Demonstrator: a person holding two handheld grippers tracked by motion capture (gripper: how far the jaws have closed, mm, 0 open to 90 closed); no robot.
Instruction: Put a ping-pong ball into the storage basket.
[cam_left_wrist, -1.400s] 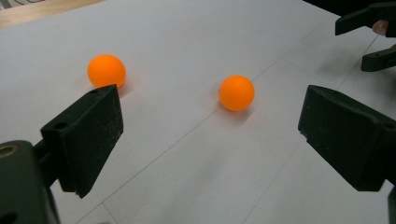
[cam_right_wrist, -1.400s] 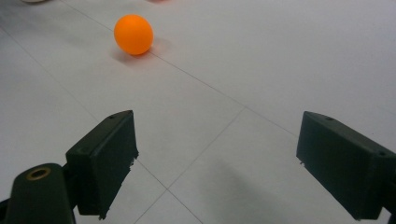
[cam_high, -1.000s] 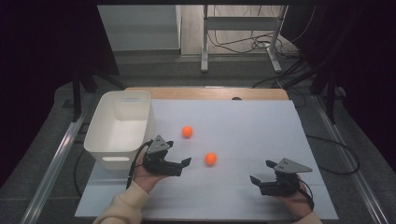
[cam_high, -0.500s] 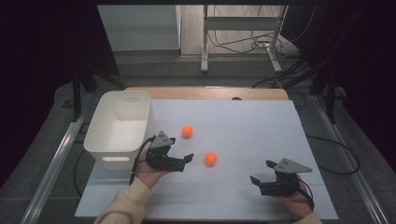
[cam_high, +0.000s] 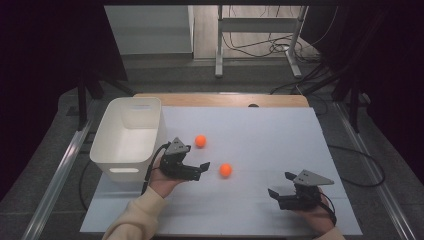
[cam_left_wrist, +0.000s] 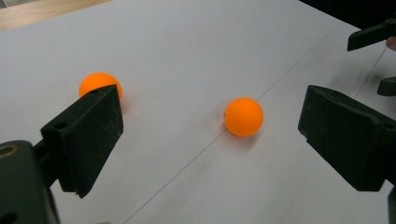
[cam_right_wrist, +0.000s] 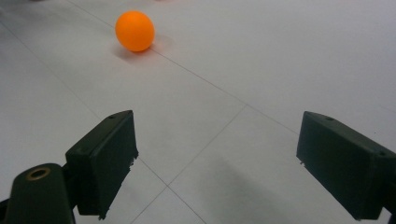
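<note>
Two orange balls lie on the white table top (cam_high: 265, 130): a farther ball (cam_high: 200, 141) and a nearer ball (cam_high: 226, 170). My left gripper (cam_high: 202, 170) is open just left of the nearer ball, jaws pointing at it without touching. In the left gripper view (cam_left_wrist: 210, 116) the nearer ball (cam_left_wrist: 243, 116) lies between and beyond the jaws, and the farther ball (cam_left_wrist: 95, 84) peeks over the left jaw. My right gripper (cam_high: 280, 183) stands open at the front right, with nothing in it. In its own view (cam_right_wrist: 217, 135) one ball (cam_right_wrist: 135, 31) lies well ahead.
A white plastic bin (cam_high: 127, 137) stands at the table's left edge, just behind the left hand. A wooden strip (cam_high: 220, 99) runs along the far edge. The other gripper's jaws (cam_left_wrist: 373, 35) show at the top right of the left gripper view.
My left gripper has crept right and slightly forward, closer to the nearer ball. The right gripper and both balls have stayed put.
</note>
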